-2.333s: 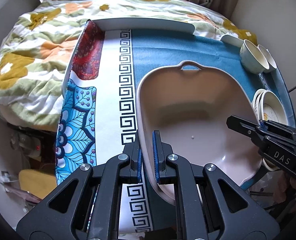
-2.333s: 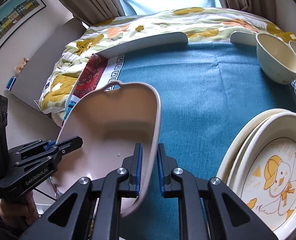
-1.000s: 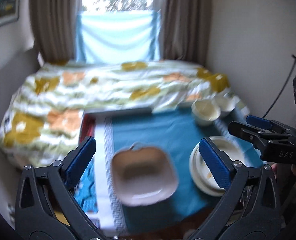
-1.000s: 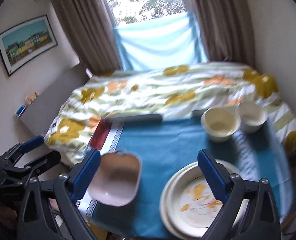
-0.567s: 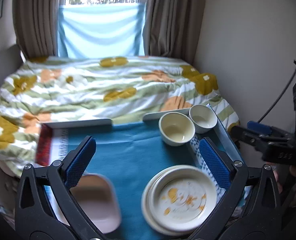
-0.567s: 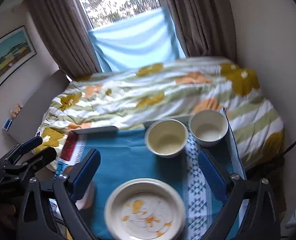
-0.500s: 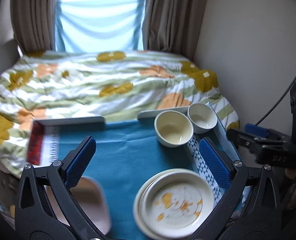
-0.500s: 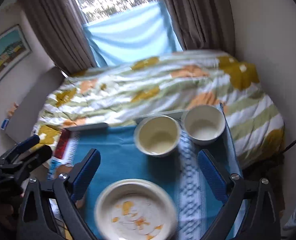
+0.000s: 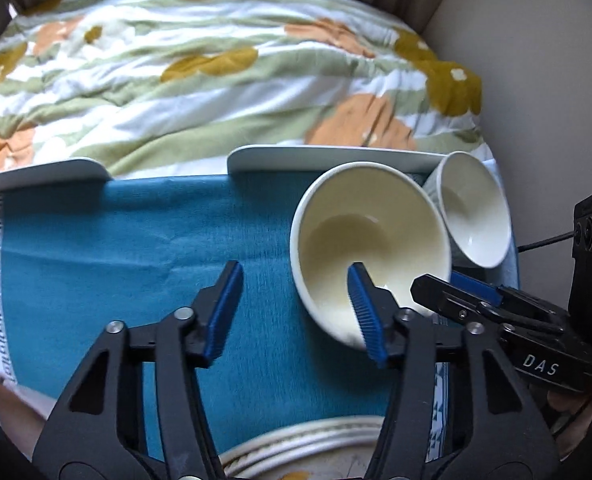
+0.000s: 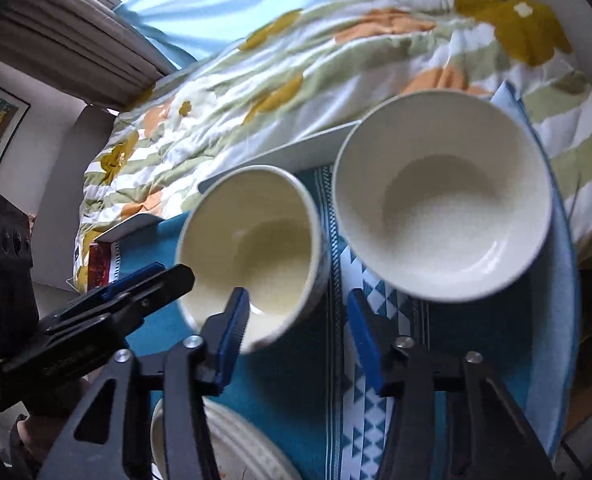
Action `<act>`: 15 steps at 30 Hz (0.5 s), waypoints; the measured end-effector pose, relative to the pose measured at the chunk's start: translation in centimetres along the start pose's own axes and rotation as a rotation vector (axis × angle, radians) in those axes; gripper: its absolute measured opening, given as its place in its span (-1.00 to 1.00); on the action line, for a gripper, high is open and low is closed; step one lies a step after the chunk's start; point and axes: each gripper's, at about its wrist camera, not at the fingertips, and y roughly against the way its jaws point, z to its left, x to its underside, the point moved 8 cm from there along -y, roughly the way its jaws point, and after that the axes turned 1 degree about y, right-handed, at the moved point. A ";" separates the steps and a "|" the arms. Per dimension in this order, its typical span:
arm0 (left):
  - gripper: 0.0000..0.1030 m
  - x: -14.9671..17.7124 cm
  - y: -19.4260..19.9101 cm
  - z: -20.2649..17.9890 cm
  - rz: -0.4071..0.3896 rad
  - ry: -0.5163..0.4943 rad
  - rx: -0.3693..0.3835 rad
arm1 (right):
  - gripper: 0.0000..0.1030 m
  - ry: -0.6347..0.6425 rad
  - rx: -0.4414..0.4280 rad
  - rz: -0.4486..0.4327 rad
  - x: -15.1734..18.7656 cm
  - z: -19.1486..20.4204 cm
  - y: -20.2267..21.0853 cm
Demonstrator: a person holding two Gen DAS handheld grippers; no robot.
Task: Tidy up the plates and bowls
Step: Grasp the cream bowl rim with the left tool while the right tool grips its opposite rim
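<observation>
A cream bowl (image 9: 367, 240) (image 10: 252, 248) stands on the teal cloth (image 9: 136, 248), with a white bowl (image 9: 475, 216) (image 10: 443, 196) close on its right. My left gripper (image 9: 294, 314) straddles the cream bowl's left rim, one pad inside and the other out over the cloth. Its jaws are closing, and the pads stand clear of the wall. My right gripper (image 10: 297, 338) straddles the same bowl's right near rim. Its jaws are closing too, with a gap left at the outer pad. A stack of plates (image 9: 307, 452) (image 10: 224, 440) lies at the near edge.
A pink dish (image 9: 12, 400) sits at the near left corner. White raised edges (image 9: 327, 158) bound the table's far side, with a flowered quilt (image 9: 216, 72) beyond. A wall is close on the right.
Both grippers let go of the pink dish, swung right and dropped steeply onto the cream bowl. Their jaws have narrowed from wide open to about half.
</observation>
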 end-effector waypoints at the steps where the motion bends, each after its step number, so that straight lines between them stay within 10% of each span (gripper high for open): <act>1: -0.09 -0.2 -0.7 0.0 0.013 0.001 -0.009 | -0.32 -0.024 -0.008 0.009 -0.4 -0.5 -0.6; 8: -0.80 -1.5 -3.0 0.2 0.074 0.006 -0.013 | -0.64 -0.033 -0.022 0.028 -1.2 -0.7 -1.4; 15: -0.89 -1.6 -3.0 -0.1 0.095 -0.018 -0.031 | -0.67 -0.026 -0.013 0.040 -1.2 -0.6 -1.4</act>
